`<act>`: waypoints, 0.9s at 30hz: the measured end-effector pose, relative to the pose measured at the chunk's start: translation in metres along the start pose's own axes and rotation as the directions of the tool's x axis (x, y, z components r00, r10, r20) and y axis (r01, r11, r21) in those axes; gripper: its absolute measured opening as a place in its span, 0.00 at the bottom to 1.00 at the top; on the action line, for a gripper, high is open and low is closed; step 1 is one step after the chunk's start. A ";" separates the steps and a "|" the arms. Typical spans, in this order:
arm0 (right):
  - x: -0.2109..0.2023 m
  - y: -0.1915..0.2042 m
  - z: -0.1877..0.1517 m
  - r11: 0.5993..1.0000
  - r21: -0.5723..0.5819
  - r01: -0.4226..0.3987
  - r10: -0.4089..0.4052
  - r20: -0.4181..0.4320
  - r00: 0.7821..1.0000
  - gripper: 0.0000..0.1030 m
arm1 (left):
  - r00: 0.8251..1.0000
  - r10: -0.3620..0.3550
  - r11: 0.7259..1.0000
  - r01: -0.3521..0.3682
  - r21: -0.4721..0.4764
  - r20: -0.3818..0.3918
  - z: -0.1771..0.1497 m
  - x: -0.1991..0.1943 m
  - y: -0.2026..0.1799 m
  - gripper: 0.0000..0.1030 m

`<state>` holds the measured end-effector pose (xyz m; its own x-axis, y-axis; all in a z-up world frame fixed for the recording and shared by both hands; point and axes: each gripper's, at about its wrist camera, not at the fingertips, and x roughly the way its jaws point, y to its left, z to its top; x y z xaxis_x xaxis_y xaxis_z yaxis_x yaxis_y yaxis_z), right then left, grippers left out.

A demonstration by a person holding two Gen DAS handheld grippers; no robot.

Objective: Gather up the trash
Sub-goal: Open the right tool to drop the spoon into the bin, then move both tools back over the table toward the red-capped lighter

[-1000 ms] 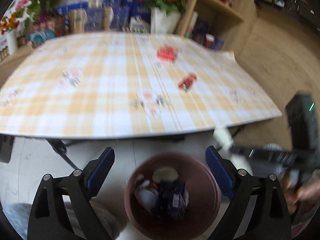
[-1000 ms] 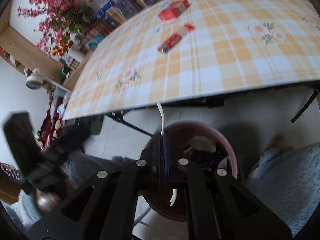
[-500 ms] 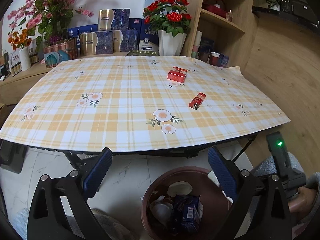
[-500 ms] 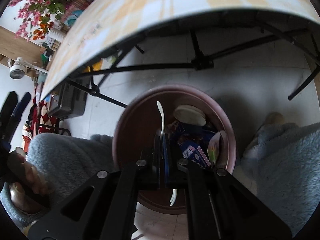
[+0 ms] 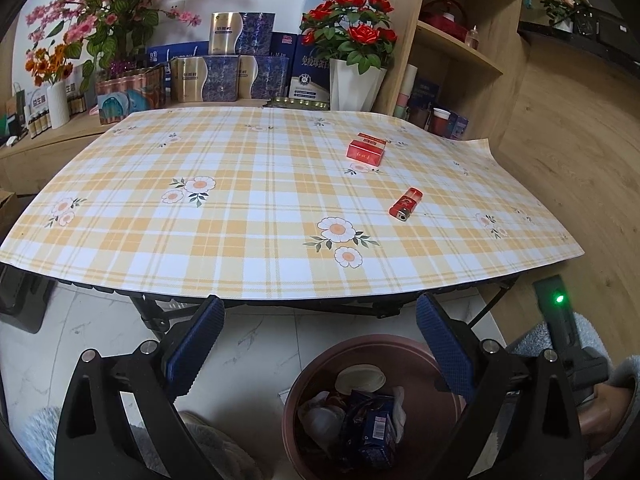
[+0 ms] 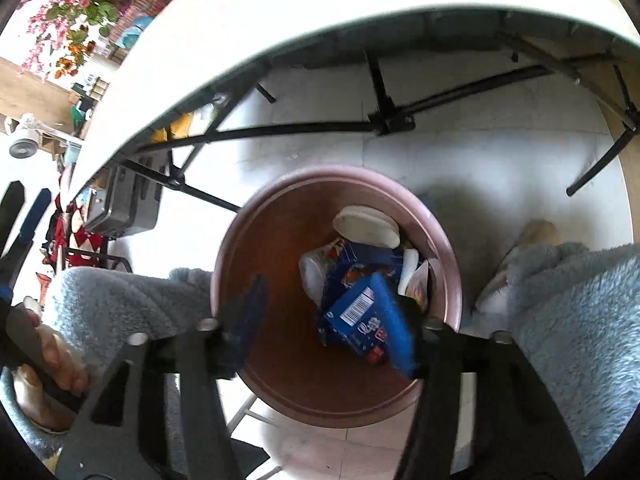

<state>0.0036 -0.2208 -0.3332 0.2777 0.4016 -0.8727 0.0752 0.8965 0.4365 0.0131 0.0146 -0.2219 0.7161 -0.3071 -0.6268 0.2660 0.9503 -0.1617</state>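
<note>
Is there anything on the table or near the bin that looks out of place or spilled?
Nothing is spilled. A red cigarette pack and a red lighter lie on the tablecloth; the trash sits inside the brown bin.

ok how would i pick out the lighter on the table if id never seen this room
Start at the table with the yellow plaid, flower-printed cloth. Only two red things lie on it, both toward its right side. The lighter is the slim one with a metal tip, nearer the front edge; the red box behind it is wider and flat.
</note>
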 end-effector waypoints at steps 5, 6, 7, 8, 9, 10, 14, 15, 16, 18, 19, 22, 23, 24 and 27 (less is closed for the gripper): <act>-0.032 0.017 0.009 0.997 -0.077 0.001 0.009 0.124 0.992 0.93 | 1.000 0.004 1.000 -0.005 0.009 0.012 0.000 -0.002 -0.002 0.91; -0.039 0.020 0.011 0.995 -0.096 0.004 0.010 0.147 0.989 0.94 | 1.000 0.005 1.000 -0.005 0.008 0.014 0.000 -0.002 -0.002 0.91; -0.049 0.024 0.014 0.993 -0.115 0.017 0.004 0.177 0.984 0.94 | 1.000 0.006 1.000 -0.006 0.007 0.015 0.000 -0.002 -0.001 0.91; -0.055 0.026 0.018 0.992 -0.126 0.023 0.002 0.197 0.980 0.94 | 1.000 0.007 1.000 -0.007 0.005 0.015 0.001 -0.002 -0.001 0.91; -0.065 0.029 0.022 0.990 -0.140 0.026 0.006 0.226 0.974 0.94 | 1.000 0.007 1.000 -0.007 0.004 0.016 0.001 -0.002 -0.001 0.91; -0.071 0.030 0.024 0.989 -0.144 0.030 0.006 0.241 0.970 0.94 | 1.000 0.008 1.000 -0.008 0.005 0.015 0.001 -0.002 -0.001 0.91; -0.099 0.031 0.041 0.989 -0.136 0.050 -0.006 0.303 0.953 0.94 | 1.000 0.009 1.000 -0.009 0.014 0.013 0.002 0.000 -0.003 0.91; -0.105 0.030 0.046 0.990 -0.131 0.051 -0.008 0.311 0.950 0.94 | 1.000 0.010 1.000 -0.010 0.019 0.012 0.002 0.000 -0.004 0.91; -0.110 0.029 0.048 0.991 -0.126 0.052 -0.009 0.318 0.948 0.94 | 1.000 0.009 1.000 -0.009 0.023 0.012 0.003 0.001 -0.005 0.91; -0.120 0.025 0.056 0.991 -0.124 0.044 -0.001 0.329 0.944 0.94 | 1.000 0.005 0.999 -0.005 0.035 0.012 0.006 0.003 -0.007 0.91; -0.124 0.024 0.059 0.991 -0.128 0.033 0.011 0.329 0.944 0.94 | 1.000 0.002 0.999 -0.003 0.039 0.012 0.008 0.003 -0.008 0.91; -0.135 0.019 0.067 0.987 -0.151 0.045 0.014 0.367 0.930 0.94 | 1.000 -0.007 0.999 0.006 0.053 0.007 0.015 0.008 -0.011 0.91; -0.138 0.021 0.069 0.985 -0.162 0.065 0.003 0.391 0.920 0.94 | 1.000 -0.010 0.998 0.010 0.056 0.003 0.018 0.010 -0.012 0.91; -0.142 0.021 0.069 0.981 -0.173 0.085 -0.006 0.411 0.911 0.94 | 1.000 -0.014 0.998 0.014 0.060 -0.002 0.021 0.012 -0.013 0.91; -0.147 0.018 0.078 0.969 -0.206 0.137 -0.036 0.432 0.901 0.94 | 0.999 -0.029 0.997 0.030 0.077 -0.015 0.032 0.020 -0.018 0.91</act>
<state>0.0385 -0.2782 -0.1795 0.6610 0.2492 -0.7078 -0.0867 0.9623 0.2579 0.0431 -0.0105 -0.2065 0.6983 -0.3333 -0.6334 0.3363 0.9340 -0.1207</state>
